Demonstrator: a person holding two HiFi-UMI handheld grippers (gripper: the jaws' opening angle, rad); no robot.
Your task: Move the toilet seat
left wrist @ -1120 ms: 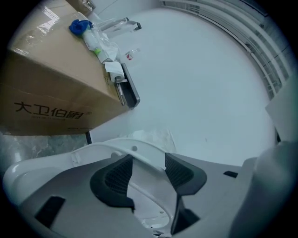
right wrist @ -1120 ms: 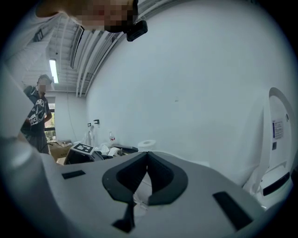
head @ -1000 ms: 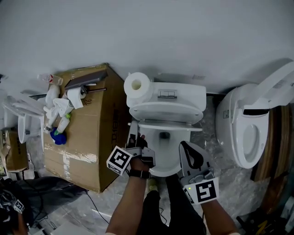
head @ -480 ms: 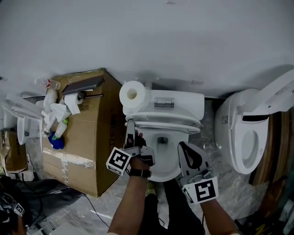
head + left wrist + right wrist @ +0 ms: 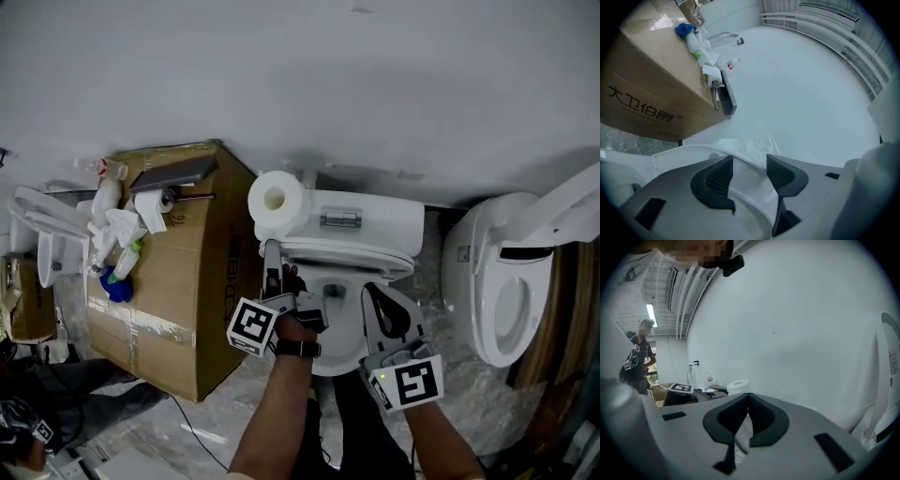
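Toilet seat (image 5: 345, 249): white, seen nearly edge-on as a flat oval just in front of the cistern (image 5: 366, 214), over the open bowl (image 5: 333, 337). Its left rim runs into the left gripper.
Left gripper (image 5: 273, 261): at the seat's left side, reaching toward the wall. In the left gripper view the dark ribbed pads (image 5: 718, 178) sit either side of the curved white rim (image 5: 749, 196), pinching it.
Right gripper (image 5: 375, 298): over the bowl's right front, near the seat but apart from it. Its jaws are pressed together at the tips, with nothing held.
Toilet paper roll (image 5: 275, 201): standing on the left end of the cistern, just beyond the left gripper's tips.
Cardboard box (image 5: 178, 281): left of the toilet, close beside it, with bottles and a blue item (image 5: 117, 286) on its far end.
Second toilet (image 5: 502, 281): well to the right, lid up.
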